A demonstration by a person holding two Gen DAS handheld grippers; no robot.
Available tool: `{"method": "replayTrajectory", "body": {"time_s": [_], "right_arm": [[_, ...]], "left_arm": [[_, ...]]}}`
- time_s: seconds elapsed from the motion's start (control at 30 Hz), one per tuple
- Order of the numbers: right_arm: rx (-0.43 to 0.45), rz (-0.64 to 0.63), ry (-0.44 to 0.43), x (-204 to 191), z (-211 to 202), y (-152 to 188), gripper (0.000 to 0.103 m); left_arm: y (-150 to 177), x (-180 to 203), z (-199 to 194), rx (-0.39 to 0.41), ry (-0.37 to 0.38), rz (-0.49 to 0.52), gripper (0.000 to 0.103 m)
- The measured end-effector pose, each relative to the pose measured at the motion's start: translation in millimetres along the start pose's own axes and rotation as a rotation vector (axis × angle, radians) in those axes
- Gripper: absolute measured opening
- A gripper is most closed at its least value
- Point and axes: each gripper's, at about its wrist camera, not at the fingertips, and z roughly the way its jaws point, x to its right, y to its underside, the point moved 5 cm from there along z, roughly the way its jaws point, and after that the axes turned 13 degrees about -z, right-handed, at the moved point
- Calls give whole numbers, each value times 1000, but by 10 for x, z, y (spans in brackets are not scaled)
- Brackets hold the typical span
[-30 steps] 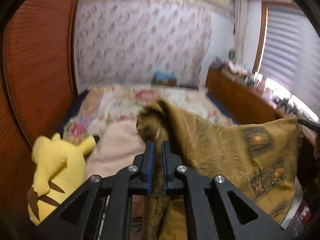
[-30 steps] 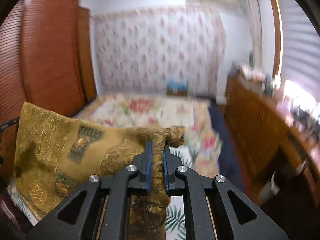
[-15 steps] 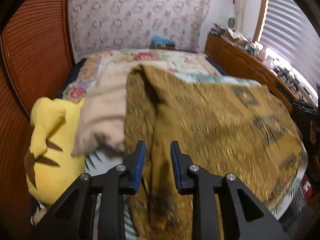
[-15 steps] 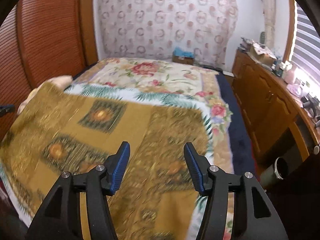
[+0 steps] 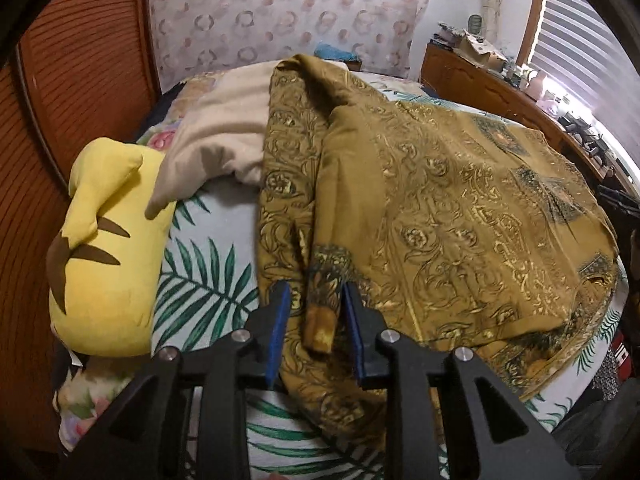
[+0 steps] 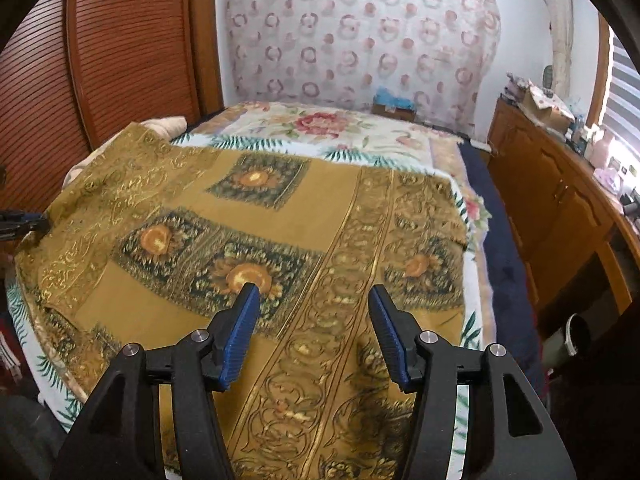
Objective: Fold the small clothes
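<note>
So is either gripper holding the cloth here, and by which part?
Neither. The left gripper stands open around a cloth fold; the right gripper is open above it. Both have just been opening.

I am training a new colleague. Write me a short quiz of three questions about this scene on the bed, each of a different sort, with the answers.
1. True or false: the right gripper is clamped on the golden patterned cloth.
2. Multiple choice: what lies beside the cloth, on the left in the left wrist view? A. a yellow plush toy B. a red pillow C. a laptop
3. Fill in: a fold of the cloth lies between the jaws of the ____ gripper.

Key
1. False: its jaws stand wide open above the spread cloth, having just been opening.
2. A
3. left; the pads do not press it.
</note>
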Motion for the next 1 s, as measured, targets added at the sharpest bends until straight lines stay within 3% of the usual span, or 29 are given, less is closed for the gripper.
{"method": "replayTrajectory", "body": {"time_s": [0.1, 0.13, 0.5, 0.77, 1.0], "right_arm": [[-28, -9, -11, -58, 32, 98, 83], [-34, -10, -14, -75, 38, 133, 85], [-72, 12, -8, -139, 120, 479, 85], [-72, 11, -1, -170, 134, 512, 85], [-72, 15, -4, -168, 149, 524, 85]], "left_arm": [[7, -15, 32, 6, -10, 6, 25], [9, -16, 46, 8, -14, 10, 25], [5, 24, 77, 60, -41, 28, 28], [45, 0, 44, 111, -27, 34, 28], [55, -7, 28, 105, -33, 27, 28]]}}
